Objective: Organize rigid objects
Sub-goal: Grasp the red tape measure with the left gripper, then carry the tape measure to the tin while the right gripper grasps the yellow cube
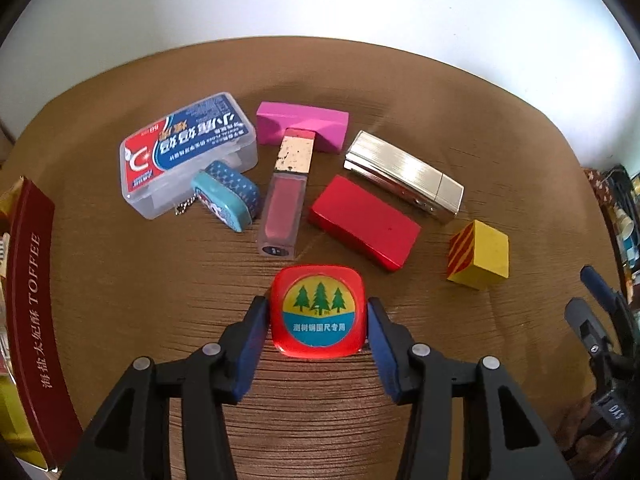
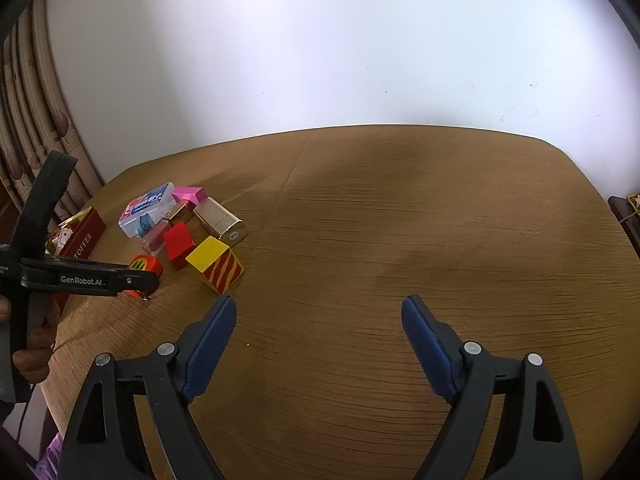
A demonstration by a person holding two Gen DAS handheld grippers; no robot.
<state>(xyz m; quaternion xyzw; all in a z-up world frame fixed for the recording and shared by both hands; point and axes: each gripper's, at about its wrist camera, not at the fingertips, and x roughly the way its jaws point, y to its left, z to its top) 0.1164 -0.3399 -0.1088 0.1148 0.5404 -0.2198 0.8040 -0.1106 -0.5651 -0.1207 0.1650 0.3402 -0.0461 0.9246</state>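
My left gripper (image 1: 318, 314) is shut on a red tape measure (image 1: 319, 312) with a tree label, its blue pads against both sides, low over the brown table (image 1: 400, 92). Beyond it lie a lip gloss tube (image 1: 285, 196), a red block (image 1: 364, 226), a yellow striped block (image 1: 480, 254), a silver metal case (image 1: 404, 176), a pink block (image 1: 302, 126), a clear plastic box (image 1: 188, 152) and a small teal tin (image 1: 226, 196). My right gripper (image 2: 318, 322) is open and empty over bare table, right of the yellow block (image 2: 216, 264). The tape measure (image 2: 146, 266) shows there behind the left gripper.
A dark red toffee box (image 1: 30, 300) stands at the table's left edge, also in the right wrist view (image 2: 86, 236). A white wall (image 2: 320, 40) backs the table. Curtains (image 2: 28, 140) hang at the far left. Clutter (image 1: 624, 216) sits off the right edge.
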